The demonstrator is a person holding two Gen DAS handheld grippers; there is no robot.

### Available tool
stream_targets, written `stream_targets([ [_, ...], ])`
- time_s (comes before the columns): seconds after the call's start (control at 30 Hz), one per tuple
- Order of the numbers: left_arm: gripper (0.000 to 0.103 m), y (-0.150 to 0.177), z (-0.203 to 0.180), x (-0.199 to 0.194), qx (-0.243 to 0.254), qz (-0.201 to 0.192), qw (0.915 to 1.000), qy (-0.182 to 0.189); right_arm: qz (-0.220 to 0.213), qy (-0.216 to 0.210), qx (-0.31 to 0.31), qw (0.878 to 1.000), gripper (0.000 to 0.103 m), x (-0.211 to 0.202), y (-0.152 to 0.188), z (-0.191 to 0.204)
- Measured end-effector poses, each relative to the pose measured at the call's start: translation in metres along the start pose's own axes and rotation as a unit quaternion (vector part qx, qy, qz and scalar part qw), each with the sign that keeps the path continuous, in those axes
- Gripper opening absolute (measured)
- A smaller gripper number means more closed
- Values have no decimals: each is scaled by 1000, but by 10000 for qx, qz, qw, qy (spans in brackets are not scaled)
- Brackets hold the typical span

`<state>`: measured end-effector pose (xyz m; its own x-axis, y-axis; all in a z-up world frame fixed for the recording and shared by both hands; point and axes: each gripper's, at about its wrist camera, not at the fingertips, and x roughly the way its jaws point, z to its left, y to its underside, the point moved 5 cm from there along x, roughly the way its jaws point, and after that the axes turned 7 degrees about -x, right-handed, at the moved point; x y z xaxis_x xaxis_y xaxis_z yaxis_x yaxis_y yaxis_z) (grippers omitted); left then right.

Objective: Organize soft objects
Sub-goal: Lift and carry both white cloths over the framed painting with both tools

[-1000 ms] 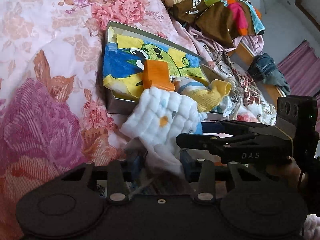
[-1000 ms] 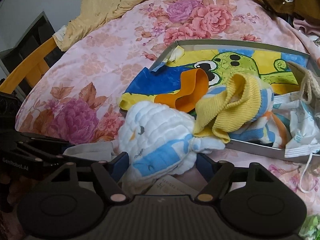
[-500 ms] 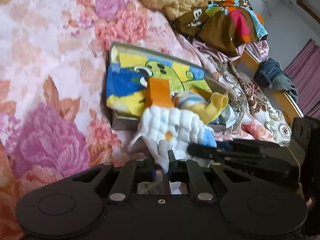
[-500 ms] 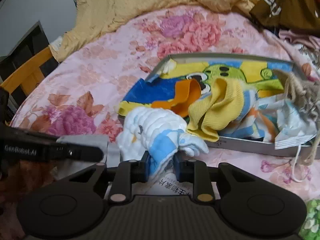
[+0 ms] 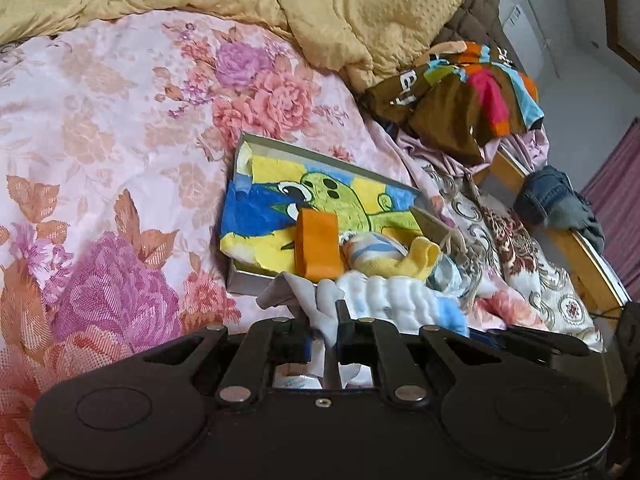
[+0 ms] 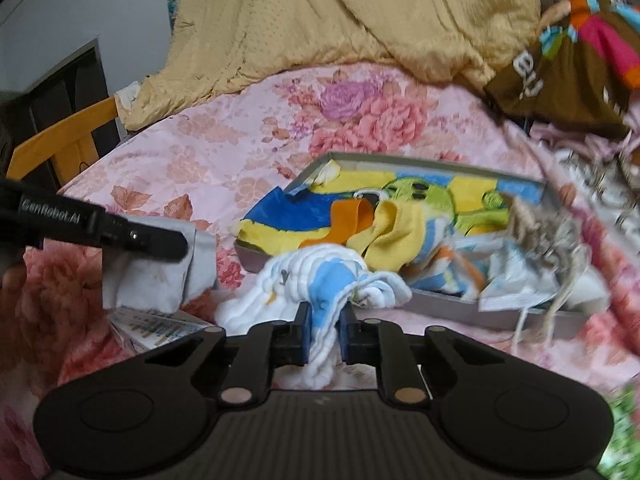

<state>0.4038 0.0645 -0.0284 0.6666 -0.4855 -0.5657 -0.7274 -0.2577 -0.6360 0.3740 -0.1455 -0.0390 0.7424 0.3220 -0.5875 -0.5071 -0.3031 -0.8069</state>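
Observation:
A white quilted cloth with blue patches [image 6: 320, 276] hangs in front of a grey box [image 6: 440, 308] on the flowered bed. My right gripper [image 6: 325, 336] is shut on its blue part. My left gripper [image 5: 324, 336] is shut on the cloth's grey-white corner [image 5: 320, 304]; from the right wrist view that corner [image 6: 156, 276] hangs from the left gripper's fingers [image 6: 160, 242]. The box [image 5: 248, 280] holds a cartoon-print cloth [image 5: 280, 200], an orange piece [image 5: 318, 244], a yellow-striped sock [image 5: 416, 260] and a stringy item [image 6: 548, 236].
A yellow quilt [image 5: 320, 12] lies at the back of the bed. Brown and multicolour clothes [image 5: 460, 96] are piled at the right, with jeans [image 5: 548, 196] on the wooden bed edge. A printed paper pack [image 6: 160, 324] lies under the cloth.
Both grippers closed on the white cloth, one on each end, and lifted it back from the box. The cloth is now stretched between them.

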Motion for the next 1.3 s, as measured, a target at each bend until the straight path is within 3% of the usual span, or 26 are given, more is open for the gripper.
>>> stream_targets([
  [0.27, 10, -11, -9, 2, 89, -232, 9996, 95, -276, 187, -579, 9978, 13, -30, -14, 3],
  [0.57, 10, -35, -13, 19, 289, -622, 9976, 115, -687, 449, -1090, 9907, 12, -38, -58, 1],
  [0.83, 10, -54, 3, 53, 121, -755, 9971, 46, -859, 541, -1187, 9877, 10, 3, -102, -13],
  [1.3, 11, -61, 12, 101, 67, -668, 9977, 23, -322, 718, -1241, 9891, 10, 93, -104, -47],
])
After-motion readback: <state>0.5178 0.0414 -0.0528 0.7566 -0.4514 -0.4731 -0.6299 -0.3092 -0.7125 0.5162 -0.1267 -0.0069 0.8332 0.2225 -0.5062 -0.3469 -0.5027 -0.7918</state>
